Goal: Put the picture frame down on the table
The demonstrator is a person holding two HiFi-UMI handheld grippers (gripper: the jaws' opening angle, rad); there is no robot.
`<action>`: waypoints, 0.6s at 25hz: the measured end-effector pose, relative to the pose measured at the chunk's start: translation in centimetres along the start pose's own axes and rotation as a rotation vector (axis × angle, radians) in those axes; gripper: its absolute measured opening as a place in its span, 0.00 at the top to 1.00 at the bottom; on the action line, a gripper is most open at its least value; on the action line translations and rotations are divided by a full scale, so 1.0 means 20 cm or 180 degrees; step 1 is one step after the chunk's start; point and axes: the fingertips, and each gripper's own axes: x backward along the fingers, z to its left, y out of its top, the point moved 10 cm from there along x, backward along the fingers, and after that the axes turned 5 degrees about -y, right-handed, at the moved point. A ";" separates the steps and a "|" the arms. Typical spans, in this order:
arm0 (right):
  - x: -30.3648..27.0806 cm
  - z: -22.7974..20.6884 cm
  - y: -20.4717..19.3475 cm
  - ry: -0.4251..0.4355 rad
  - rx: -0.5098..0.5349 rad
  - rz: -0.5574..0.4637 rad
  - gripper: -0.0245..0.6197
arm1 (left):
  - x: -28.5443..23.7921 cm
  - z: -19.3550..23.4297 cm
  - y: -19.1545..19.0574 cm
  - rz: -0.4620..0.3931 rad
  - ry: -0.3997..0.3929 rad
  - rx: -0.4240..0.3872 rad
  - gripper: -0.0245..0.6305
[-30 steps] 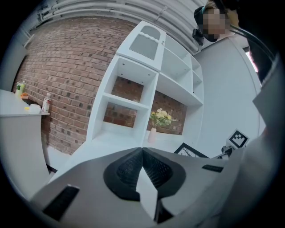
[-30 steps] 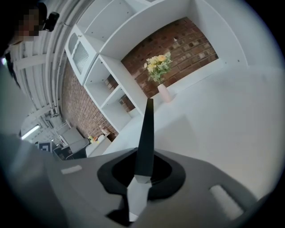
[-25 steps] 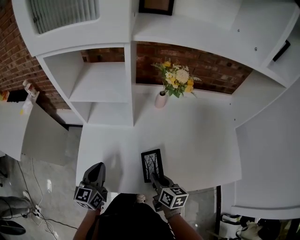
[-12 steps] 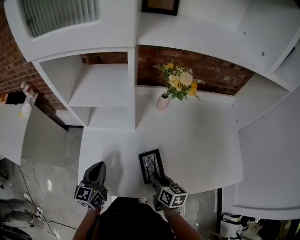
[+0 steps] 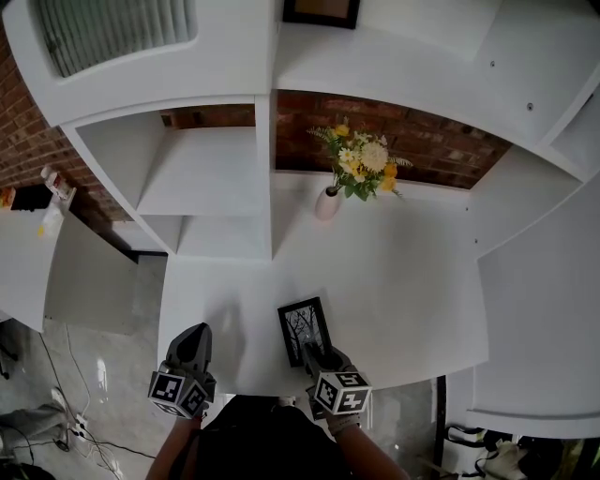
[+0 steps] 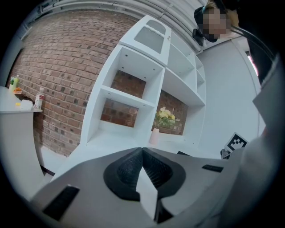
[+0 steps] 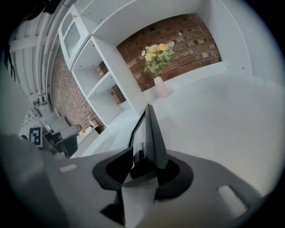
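A small black picture frame (image 5: 304, 330) with a tree print sits low over the white table (image 5: 403, 281) near its front edge. My right gripper (image 5: 314, 356) is shut on the frame's near edge. In the right gripper view the frame (image 7: 149, 133) stands edge-on between the jaws of that gripper (image 7: 144, 162). My left gripper (image 5: 194, 349) hovers at the table's front left corner, shut and empty. In the left gripper view its pads (image 6: 129, 167) meet with nothing between them.
A pink vase of yellow and white flowers (image 5: 328, 200) stands at the back of the table against the brick wall. White shelf cubbies (image 5: 202, 173) rise at the left. Another framed picture (image 5: 322, 11) stands on the top shelf.
The frame and my right gripper have shifted slightly left over the second. The left gripper has held still.
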 end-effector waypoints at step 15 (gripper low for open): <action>-0.03 -0.04 0.00 -0.0449 0.0189 0.0212 0.55 | 0.00 0.00 -0.01 -0.0004 0.0001 0.0035 0.98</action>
